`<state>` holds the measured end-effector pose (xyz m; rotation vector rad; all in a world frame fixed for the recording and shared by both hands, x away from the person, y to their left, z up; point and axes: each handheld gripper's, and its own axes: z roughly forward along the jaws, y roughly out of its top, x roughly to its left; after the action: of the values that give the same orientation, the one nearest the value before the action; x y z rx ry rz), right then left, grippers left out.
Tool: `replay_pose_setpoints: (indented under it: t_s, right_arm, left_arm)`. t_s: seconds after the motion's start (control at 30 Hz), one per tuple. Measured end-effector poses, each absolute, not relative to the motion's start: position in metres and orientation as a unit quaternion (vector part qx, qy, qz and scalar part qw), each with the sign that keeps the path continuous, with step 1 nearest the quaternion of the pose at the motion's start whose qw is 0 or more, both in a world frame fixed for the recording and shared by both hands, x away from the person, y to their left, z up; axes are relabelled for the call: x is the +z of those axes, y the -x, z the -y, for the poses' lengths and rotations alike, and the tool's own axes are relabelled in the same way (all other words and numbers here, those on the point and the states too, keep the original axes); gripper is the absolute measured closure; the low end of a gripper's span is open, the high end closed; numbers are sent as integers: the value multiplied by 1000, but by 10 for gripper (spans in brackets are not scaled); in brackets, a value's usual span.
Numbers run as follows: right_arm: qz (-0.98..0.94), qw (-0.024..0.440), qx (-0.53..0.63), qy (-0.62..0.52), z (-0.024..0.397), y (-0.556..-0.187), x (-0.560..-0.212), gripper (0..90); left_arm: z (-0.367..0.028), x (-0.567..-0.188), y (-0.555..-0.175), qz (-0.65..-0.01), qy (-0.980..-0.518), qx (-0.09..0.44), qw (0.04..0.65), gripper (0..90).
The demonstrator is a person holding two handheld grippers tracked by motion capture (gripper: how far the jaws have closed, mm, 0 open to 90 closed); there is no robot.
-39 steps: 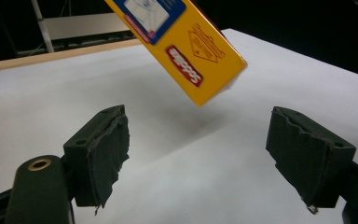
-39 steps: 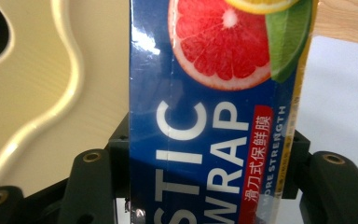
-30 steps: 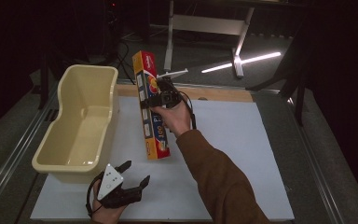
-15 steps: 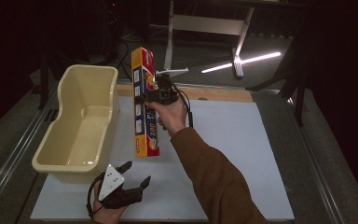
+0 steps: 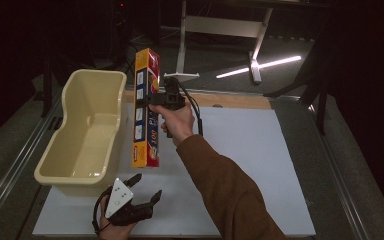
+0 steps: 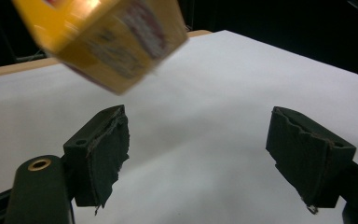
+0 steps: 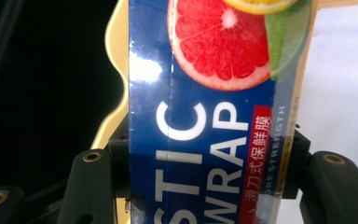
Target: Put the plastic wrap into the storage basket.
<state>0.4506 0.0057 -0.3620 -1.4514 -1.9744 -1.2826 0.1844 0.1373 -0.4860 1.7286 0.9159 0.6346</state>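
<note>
Right gripper [image 5: 152, 101] clamps box [image 5: 146, 107] mid-length – balanced for tub [image 5: 87, 132] | left gripper [image 5: 139, 192] – jaws apart, idle on table [image 5: 260, 165]

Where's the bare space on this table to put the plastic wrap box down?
The white board is bare right of the sleeve, out to its right edge. The tub is empty inside. It is crowded between tub, plastic wrap box and left gripper.
</note>
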Motion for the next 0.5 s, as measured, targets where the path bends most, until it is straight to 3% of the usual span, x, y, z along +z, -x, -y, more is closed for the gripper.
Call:
replay_pose_setpoints:
  t_s: [0.5]
  right_arm:
    - [671,247,-468,519,-39,-448,-351,416]
  left_arm:
    - [-134,-485,-179,-371,-724,280,510,206]
